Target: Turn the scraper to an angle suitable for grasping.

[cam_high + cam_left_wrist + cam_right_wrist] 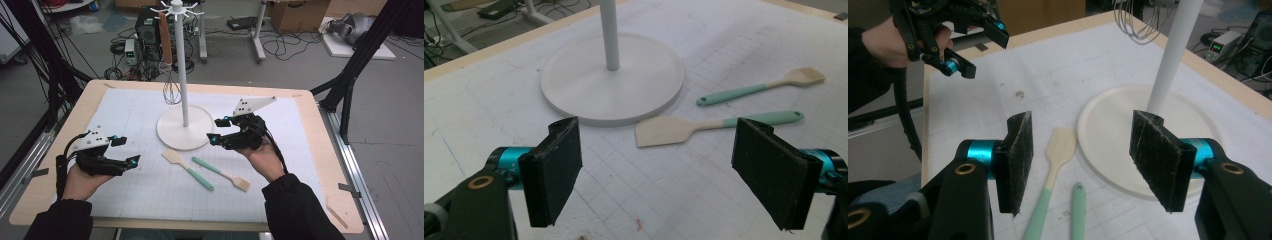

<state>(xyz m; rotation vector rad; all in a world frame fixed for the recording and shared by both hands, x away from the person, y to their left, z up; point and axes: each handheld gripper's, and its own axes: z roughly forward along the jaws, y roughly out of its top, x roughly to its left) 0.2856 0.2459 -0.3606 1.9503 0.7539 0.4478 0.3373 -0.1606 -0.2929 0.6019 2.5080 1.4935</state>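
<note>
right gripper (pixel 1080 165), fingers spread and empty, hovers over the spatula (pixel 1054 172) near the desk's middle; next, lower and pinch its handle.

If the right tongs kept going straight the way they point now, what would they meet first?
Most likely the spatula lying between the open jaws of the right tongs, just beside the stand's round base; depth is hard to judge.

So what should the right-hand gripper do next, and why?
Probably ease the right gripper straight down over the spatula, then close. Its jaws stand open and empty, with the spatula's pale blade and mint handle lying flat on the mat between them, beside the stand's base. The basting brush lies close by, so keep the jaws clear of it.
</note>
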